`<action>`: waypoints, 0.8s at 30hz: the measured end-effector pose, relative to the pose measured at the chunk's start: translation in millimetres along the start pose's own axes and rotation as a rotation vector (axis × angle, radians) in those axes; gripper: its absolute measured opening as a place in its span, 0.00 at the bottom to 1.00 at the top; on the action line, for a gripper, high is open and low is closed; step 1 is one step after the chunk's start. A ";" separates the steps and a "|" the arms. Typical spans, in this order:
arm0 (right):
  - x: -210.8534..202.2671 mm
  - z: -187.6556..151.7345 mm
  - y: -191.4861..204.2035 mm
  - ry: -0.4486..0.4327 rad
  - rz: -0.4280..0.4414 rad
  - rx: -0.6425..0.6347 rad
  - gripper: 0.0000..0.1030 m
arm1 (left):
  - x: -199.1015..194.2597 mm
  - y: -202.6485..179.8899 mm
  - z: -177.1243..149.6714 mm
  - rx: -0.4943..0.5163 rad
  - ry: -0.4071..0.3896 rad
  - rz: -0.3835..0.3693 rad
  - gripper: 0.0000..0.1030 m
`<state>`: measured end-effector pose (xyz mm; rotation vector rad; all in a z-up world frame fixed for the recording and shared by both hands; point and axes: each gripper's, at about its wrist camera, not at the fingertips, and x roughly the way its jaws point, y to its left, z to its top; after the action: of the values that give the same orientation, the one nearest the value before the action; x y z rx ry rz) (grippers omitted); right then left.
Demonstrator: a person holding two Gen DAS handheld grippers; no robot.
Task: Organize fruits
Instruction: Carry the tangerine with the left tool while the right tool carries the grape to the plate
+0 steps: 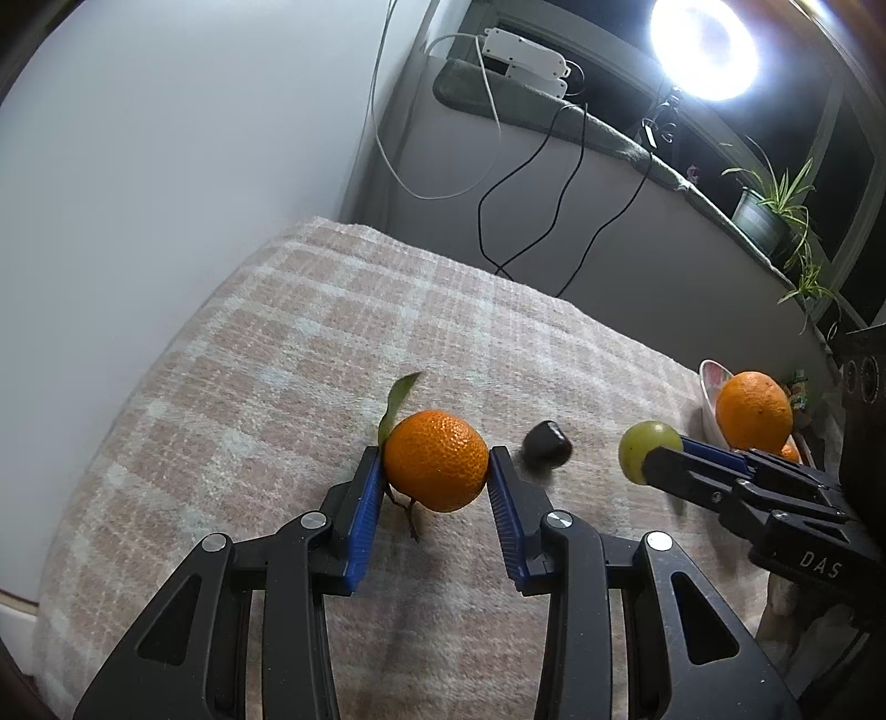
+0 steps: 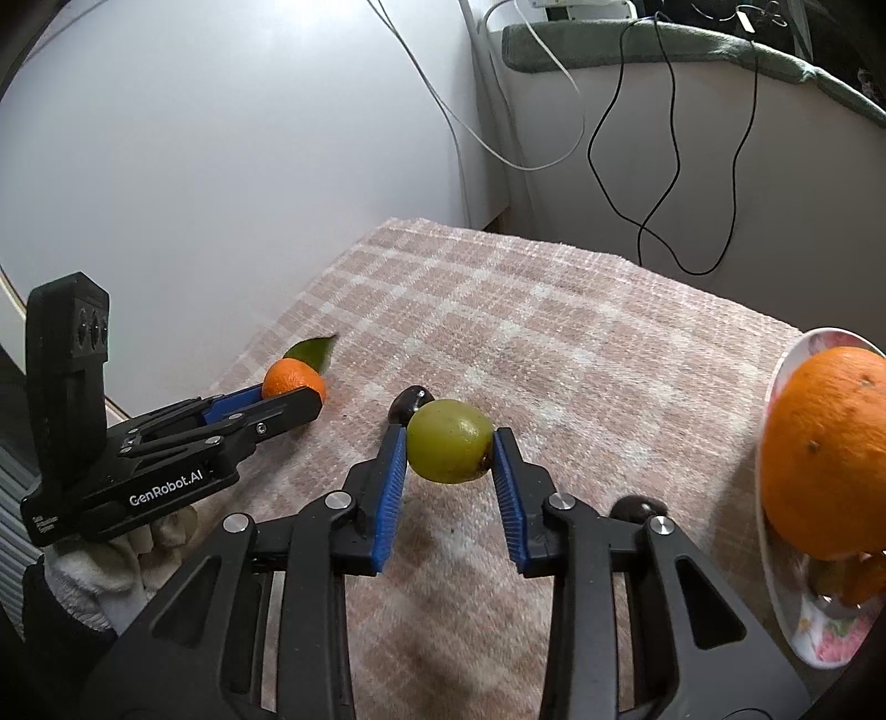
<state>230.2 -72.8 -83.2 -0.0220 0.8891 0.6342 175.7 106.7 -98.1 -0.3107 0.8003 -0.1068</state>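
My left gripper (image 1: 436,462) is shut on a small tangerine (image 1: 436,459) with a green leaf (image 1: 396,404), just above the checked cloth; it also shows in the right wrist view (image 2: 293,379). My right gripper (image 2: 449,443) is shut on a green plum-like fruit (image 2: 449,441), seen too in the left wrist view (image 1: 648,448). A dark fruit (image 1: 546,444) lies on the cloth between the grippers. A floral plate (image 2: 819,637) at the right holds a big orange (image 2: 830,454) and smaller fruits.
A second dark fruit (image 2: 639,508) lies by the right gripper's right finger. The pink checked cloth (image 2: 554,343) covers the table. A white wall is to the left, cables (image 2: 664,138) hang behind, a bright lamp (image 1: 703,47) and potted plant (image 1: 775,210) stand at back right.
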 end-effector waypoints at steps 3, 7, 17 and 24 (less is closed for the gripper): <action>-11.3 -1.3 -2.6 -0.016 0.005 0.008 0.32 | -4.8 -7.3 -0.2 0.010 -0.006 -0.005 0.35; -31.0 -4.4 -7.4 -0.043 0.006 0.014 0.32 | -10.4 -20.0 0.6 0.027 -0.017 -0.016 0.35; -90.1 -12.6 -33.2 -0.132 -0.027 0.037 0.32 | -19.8 -72.0 -1.8 0.096 -0.034 -0.077 0.35; -130.9 -16.7 -74.5 -0.192 -0.076 0.107 0.32 | -15.4 -116.2 -9.9 0.152 -0.019 -0.132 0.35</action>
<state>197.0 -204.6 -16.3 0.0990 0.7321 0.5079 160.5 -2.7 -57.6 -0.2201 0.7477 -0.2867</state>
